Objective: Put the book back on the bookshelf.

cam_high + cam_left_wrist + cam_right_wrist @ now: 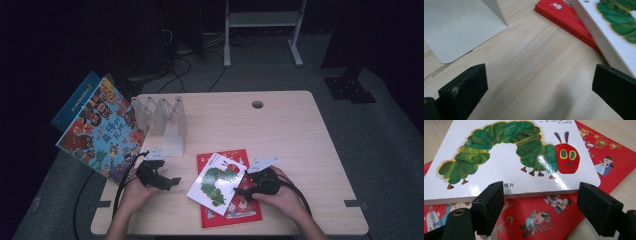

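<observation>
High view: a pale wooden worktop (280, 125) with two books lying flat near its front edge. One is a white caterpillar board book (217, 183), set at an angle on top of a larger red picture book (246, 207). Two more books (97, 125) stand at the worktop's left edge, leaning back: a colourful one covered in cartoon faces in front and a blue one behind it. One white metal book rack (162, 122) with upright dividers stands on the worktop's left half, between the leaning books and the two flat ones.

Two hand-held grippers are in use. The left gripper (172, 182) rests low over bare wood, just left of the flat books and in front of the rack. In the left gripper view its jaws stand wide apart with nothing between them; one corner of the rack's white base (461, 27) lies ahead, and the edges of the red and white books lie to the right.

The right gripper (241, 190) sits at the right edge of the caterpillar book. In the right gripper view its jaws are apart, one to each side, just short of the white book's near edge (509, 195), gripping nothing. The red book (539, 215) lies beneath.
</observation>
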